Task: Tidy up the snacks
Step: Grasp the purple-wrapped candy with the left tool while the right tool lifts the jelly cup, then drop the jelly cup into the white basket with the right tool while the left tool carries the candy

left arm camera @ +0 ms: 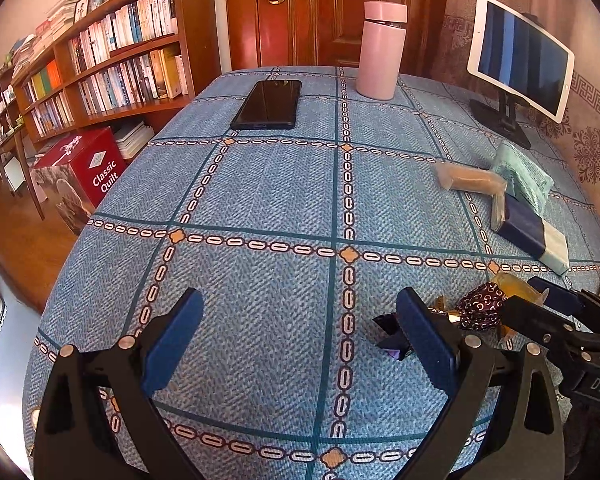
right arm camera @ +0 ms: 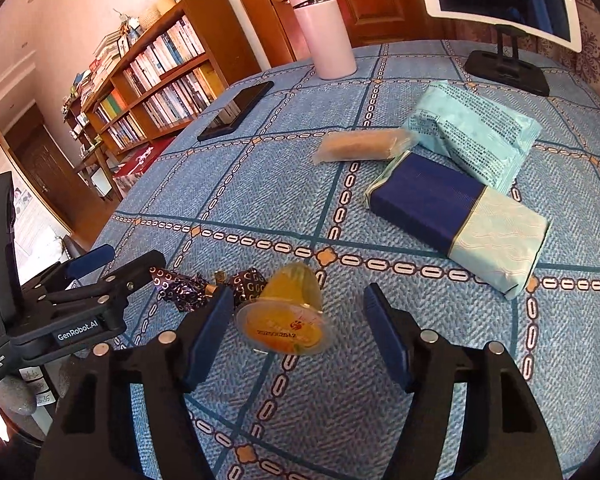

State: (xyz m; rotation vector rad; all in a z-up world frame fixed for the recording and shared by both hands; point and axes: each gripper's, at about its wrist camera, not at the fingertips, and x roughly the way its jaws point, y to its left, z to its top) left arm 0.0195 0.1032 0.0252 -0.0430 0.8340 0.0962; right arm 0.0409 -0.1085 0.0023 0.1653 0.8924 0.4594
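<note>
An orange jelly cup (right arm camera: 288, 316) lies on its side on the blue tablecloth between the fingers of my right gripper (right arm camera: 299, 292). The left pad is at its rim and the right pad stands well apart, so the jaws are open. Two purple-wrapped candies (right arm camera: 184, 288) lie just left of the cup. My left gripper (left arm camera: 300, 300) is open over bare cloth, with a dark candy wrapper (left arm camera: 392, 340) beside its right finger. Farther back lie a clear-wrapped snack bar (right arm camera: 360, 144), a dark blue and pale pack (right arm camera: 456, 212) and a pale green pack (right arm camera: 476, 132).
A black phone (left arm camera: 268, 104) and a pink bottle (left arm camera: 380, 52) stand at the table's far side. A tablet on a stand (left arm camera: 520, 56) is at the far right. Beyond the left table edge are a bookshelf (left arm camera: 112, 60) and a red box (left arm camera: 80, 172).
</note>
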